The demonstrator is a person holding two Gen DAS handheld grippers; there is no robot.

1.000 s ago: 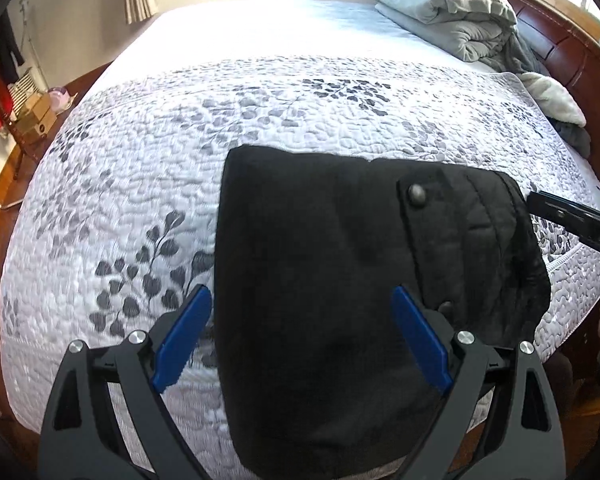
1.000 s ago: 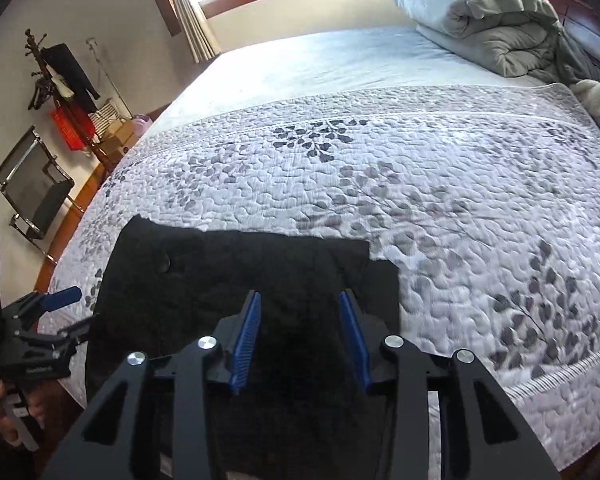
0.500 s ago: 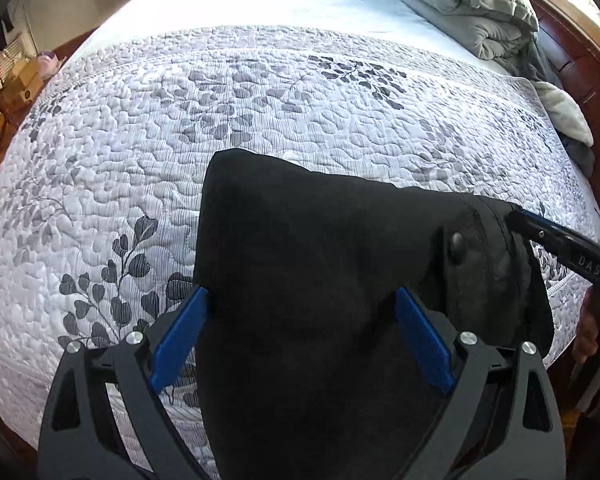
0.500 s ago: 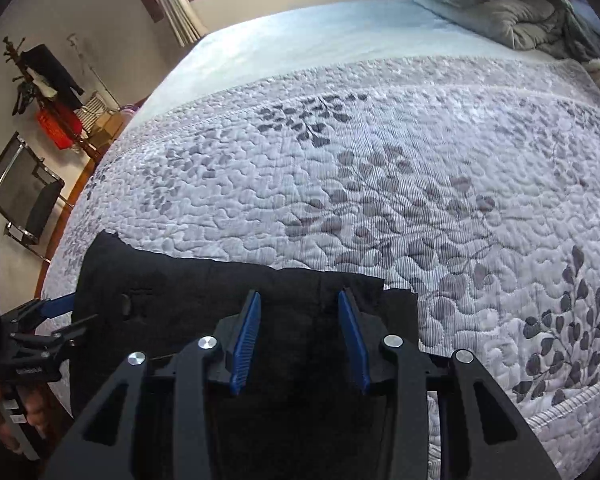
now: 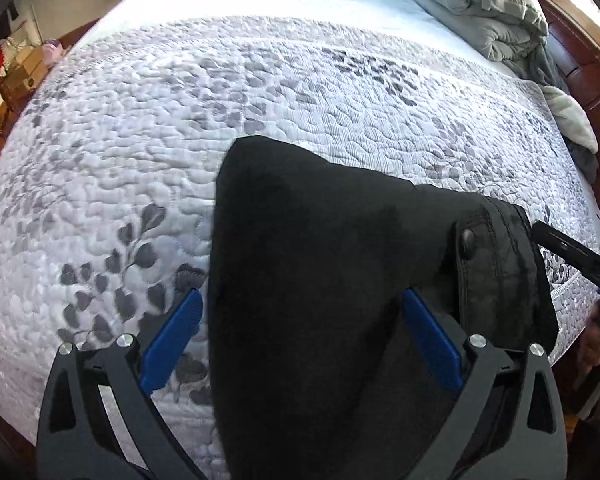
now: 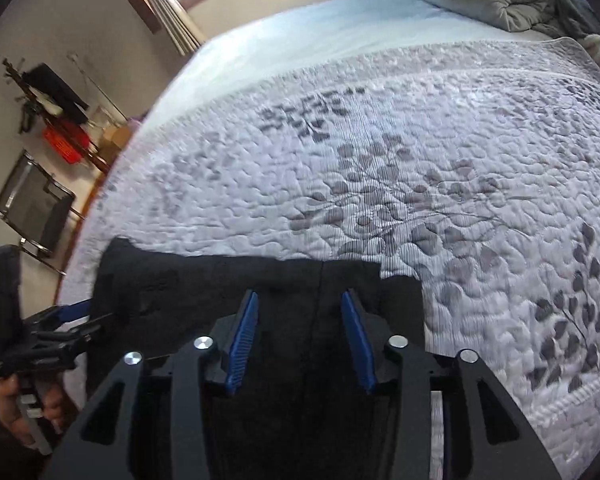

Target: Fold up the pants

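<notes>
Black pants lie folded near the front edge of the quilted bed, with a buttoned pocket flap toward their right end. In the right wrist view the pants fill the lower middle. My left gripper is open, its blue pads wide apart over the pants' near left part. My right gripper is open with its pads a moderate gap apart over the pants' right end. The right gripper shows at the right edge of the left wrist view; the left gripper shows at the left of the right wrist view.
The grey leaf-patterned quilt covers the bed. A bundled grey duvet lies at the far right by the wooden headboard. A black chair and a coat rack stand left of the bed.
Both grippers have tilted and moved in lower over the pants. The pants' edges have shifted and lifted a little. Both grippers stay open.
</notes>
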